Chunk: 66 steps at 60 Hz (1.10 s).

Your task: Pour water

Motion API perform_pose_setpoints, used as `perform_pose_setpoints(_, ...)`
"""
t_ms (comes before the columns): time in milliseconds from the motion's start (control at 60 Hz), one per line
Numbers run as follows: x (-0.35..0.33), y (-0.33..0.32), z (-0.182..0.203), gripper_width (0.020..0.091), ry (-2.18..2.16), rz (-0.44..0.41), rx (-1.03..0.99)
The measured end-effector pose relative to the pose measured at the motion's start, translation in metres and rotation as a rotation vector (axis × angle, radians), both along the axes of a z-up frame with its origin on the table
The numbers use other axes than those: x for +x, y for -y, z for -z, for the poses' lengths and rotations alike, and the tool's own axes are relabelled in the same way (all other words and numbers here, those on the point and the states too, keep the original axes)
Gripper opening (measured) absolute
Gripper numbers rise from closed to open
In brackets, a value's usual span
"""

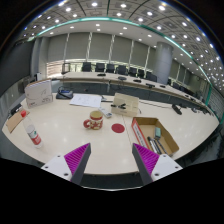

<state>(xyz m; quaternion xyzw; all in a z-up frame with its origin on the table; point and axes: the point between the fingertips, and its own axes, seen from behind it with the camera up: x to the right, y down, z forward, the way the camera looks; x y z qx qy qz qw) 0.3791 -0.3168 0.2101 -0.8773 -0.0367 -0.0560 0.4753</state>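
So the claw (110, 163) is hanging above the near edge of the table (60, 130) with its fingers spread wide apart and nothing between them. Both pink pads (76, 156) are plain to see, one on each finger, pointing out over the tabletop.

The table is a big pale curved one. Over toward its left edge stands a clear bottle (32, 131) with a red cap and a red label, upright, well off to the left of the fingers. Roughly in the middle of the table, beyond the fingers, sits a cup (96, 118) on a saucer (94, 125). It looks like a red ring around the rim, though it is too small to be sure. Just right of that there is a flat red coaster (118, 128) lying on the table, apart from the saucer.

Near the right edge, just ahead of the right finger, is an open cardboard box (156, 134) with some stuff in it that I can't make out. Further back there's a white box (126, 104), some papers (86, 100) and a tilted white board (38, 92) toward the far left corner.

Behind the table there's a row of black chairs (100, 69) and big windows (105, 47).
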Motion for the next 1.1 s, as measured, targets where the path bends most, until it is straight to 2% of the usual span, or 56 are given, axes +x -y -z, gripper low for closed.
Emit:
perform_pose_setpoints(150,-0.045,0.009,0.008,0.0855,0.002,-0.01,-0.003)
perform_pose_setpoints(167,-0.03,0.005,0.008,0.0853,0.0,-0.019,-0.006)
perform_pose_setpoints(183,-0.056,0.011,0.009,0.085,-0.003,-0.019,-0.005)
perform_pose_setpoints(300,-0.126,0.021,0.019,0.0852,-0.026,-0.067,0.009)
perform_pose_setpoints(483,-0.24,0.036,0.054,0.0858,-0.078,-0.147,0.01)
perform_pose_setpoints(650,-0.34,0.02,0.08,0.086,-0.12,-0.23,0.066)
perform_pose_setpoints(800,-0.392,-0.022,0.101,0.0859,-0.134,-0.228,0.124)
perform_pose_setpoints(917,-0.406,-0.058,0.115,0.0848,-0.132,-0.185,0.159)
perform_pose_setpoints(1000,-0.412,-0.079,0.125,0.0757,-0.134,-0.174,0.181)
perform_pose_setpoints(1100,-0.414,-0.099,0.132,0.0539,-0.098,-0.174,0.217)
